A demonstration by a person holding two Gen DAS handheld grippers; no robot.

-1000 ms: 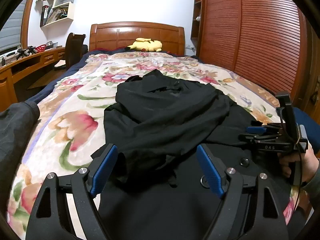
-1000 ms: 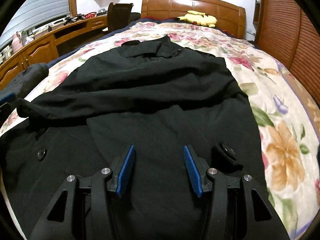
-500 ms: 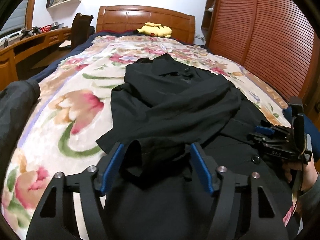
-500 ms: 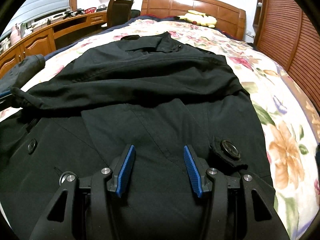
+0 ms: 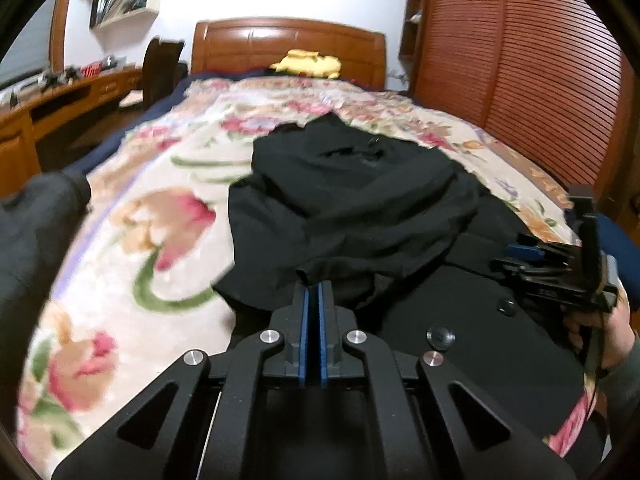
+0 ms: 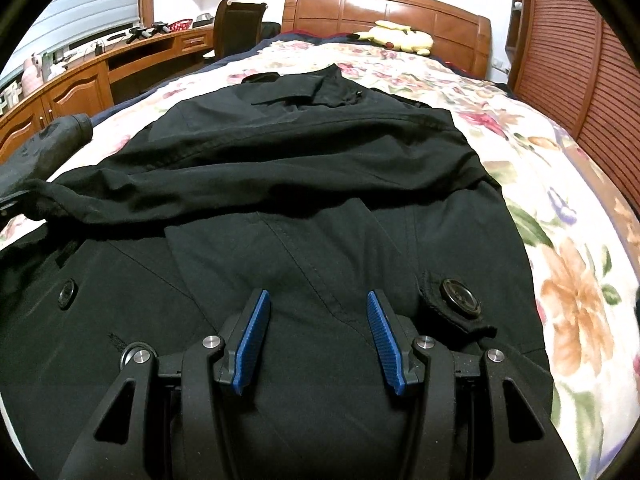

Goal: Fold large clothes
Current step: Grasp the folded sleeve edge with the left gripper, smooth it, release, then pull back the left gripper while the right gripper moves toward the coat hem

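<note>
A large black coat (image 5: 360, 200) lies lengthwise on the floral bedspread (image 5: 160, 208), collar toward the headboard, with one sleeve folded across its body. My left gripper (image 5: 313, 288) is shut, its blue pads pressed together at the cuff end of that sleeve (image 5: 320, 270), and appears to pinch the fabric. My right gripper (image 6: 316, 304) is open, hovering low over the coat's lower front (image 6: 280, 260), empty. It also shows at the right of the left wrist view (image 5: 524, 254), held in a hand. The sleeve (image 6: 240, 184) runs across the coat toward the left.
A yellow plush toy (image 6: 400, 38) lies by the wooden headboard (image 6: 384, 8). A wooden desk (image 6: 80, 84) and chair (image 6: 236, 24) stand left of the bed. A slatted wooden wardrobe (image 5: 540, 64) lines the right side. A dark garment (image 5: 36, 216) lies at the bed's left edge.
My left gripper has moved forward to the sleeve cuff and closed from wide open to shut. My right gripper stays open and has lowered slightly toward the coat.
</note>
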